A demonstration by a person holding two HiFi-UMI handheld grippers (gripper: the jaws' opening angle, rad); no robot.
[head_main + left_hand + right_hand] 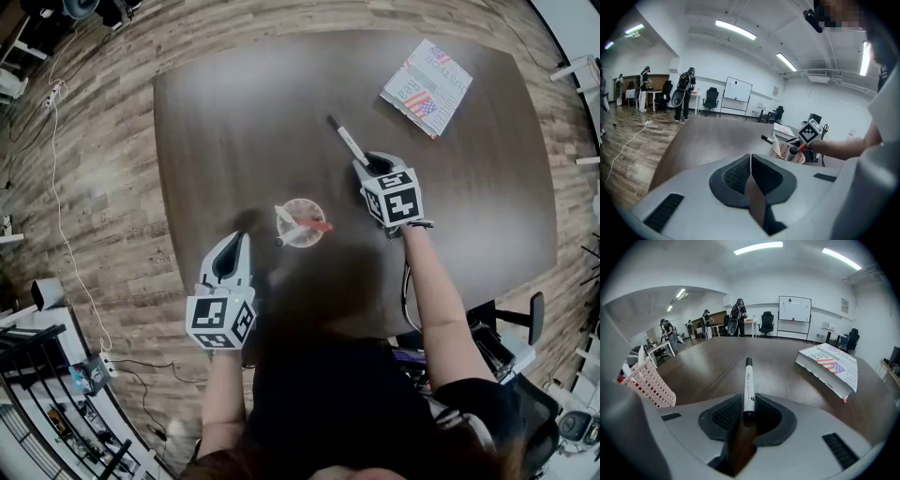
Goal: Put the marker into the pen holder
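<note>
My right hand-held gripper (748, 400) is down at the bench (234, 122) with its jaws apart and the marker (748, 383) between them. The marker's near end sits in the gap between the two ribbed pads, and I cannot see either pad pressing on it, so I call this one released, around the marker but not gripping it. The marker lies flat on the bench, white-bodied with a black cap, its capped end pointing away from me and its length running straight out from the jaws. My left hand-held gripper (750, 157) is clenched, its pads meeting at the tips with nothing between them; in the head view it hovers low over the near left part of the bench. The pen holder (649, 383), a pale pink mesh cup, stands upright between my two hand-held grippers, nearer the middle of the bench, well apart from the marker. Several pens lean in it, one of them a red pen (317, 225). A book (427, 86) with a flag printed on its cover lies flat towards the far right corner, beyond the marker and off to its right. The bench top is dark brown and the floor (103, 169) round it is wood plank. In the room behind stand a whiteboard (794, 309), office chairs and a few people.
</note>
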